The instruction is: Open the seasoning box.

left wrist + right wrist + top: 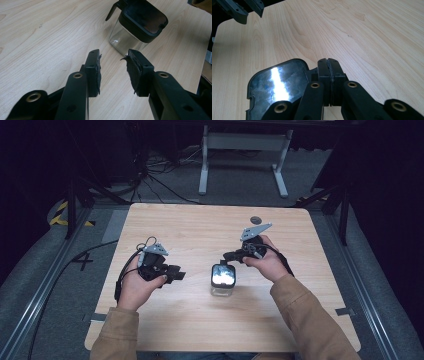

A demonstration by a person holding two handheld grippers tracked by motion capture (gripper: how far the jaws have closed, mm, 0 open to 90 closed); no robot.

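Two sets of tongs are over the tabletop, one in each hand. The right tongs (329,75) are pressed together, with no gap showing between their black pads. They seem to pinch a small tab on the black lid (277,85) of a clear jar (223,279). The tab itself is hidden by the pads, so I cannot be sure. The left tongs (113,72) stand apart and hold nothing. They point at the jar from the side and do not touch it.

The jar stands on the tabletop (200,227), nearer the front edge than the back, about halfway between the left and right edges. The right hand (267,262) is just behind it, and the left hand (137,287) is well off to its left.

The step looks like opening the lid. To do it well, the right tongs should keep a firm pinch and lift slowly, straight up. The jar looks light and may tip or slide, so the left tongs could close on its glass side to hold it down first.

The left gripper view shows the clear glass wall, the thick black rim and a thin black handle (111,12) at the back. The right gripper view shows the shiny lid top close up. The high view shows a small dark round spot (255,219) near the back edge.
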